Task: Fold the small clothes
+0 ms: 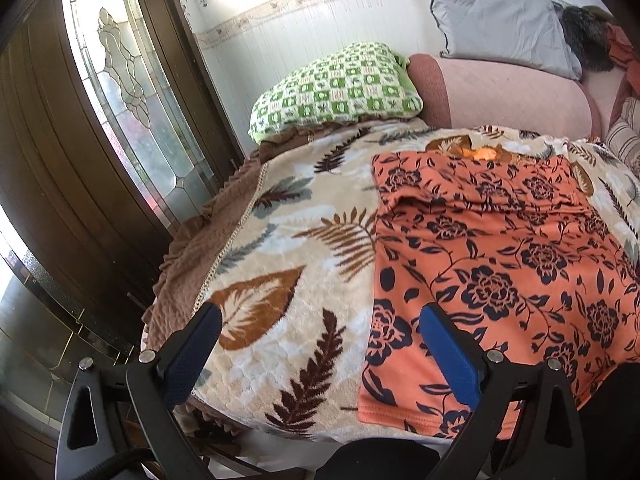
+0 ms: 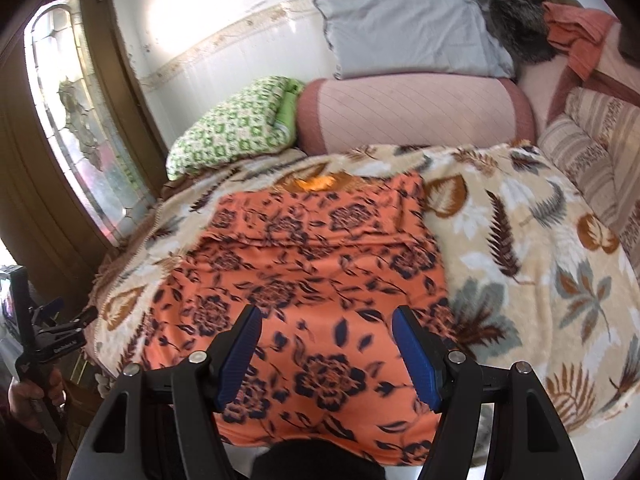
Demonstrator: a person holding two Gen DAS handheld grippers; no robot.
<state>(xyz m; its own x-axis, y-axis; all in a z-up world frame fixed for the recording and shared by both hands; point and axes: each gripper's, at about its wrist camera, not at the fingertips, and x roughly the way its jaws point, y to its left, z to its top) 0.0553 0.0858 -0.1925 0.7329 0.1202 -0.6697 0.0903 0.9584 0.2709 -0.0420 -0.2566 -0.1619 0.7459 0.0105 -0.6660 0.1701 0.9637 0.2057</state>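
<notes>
Left wrist view: one glass door, one green checked pillow, one grey pillow. One orange floral garment lies flat on the leaf-print blanket. Left gripper and right gripper both hang spread above it, pinching nothing

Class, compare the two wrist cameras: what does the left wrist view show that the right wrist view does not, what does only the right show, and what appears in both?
Only the left wrist view shows the brown ruffled cover along the bed's edge clearly. Only the right wrist view shows a hand holding the left gripper, plus the full striped cushion. Both show the orange floral garment flat on the leaf-print blanket, the green checked pillow, the grey pillow and open, empty jaws.
</notes>
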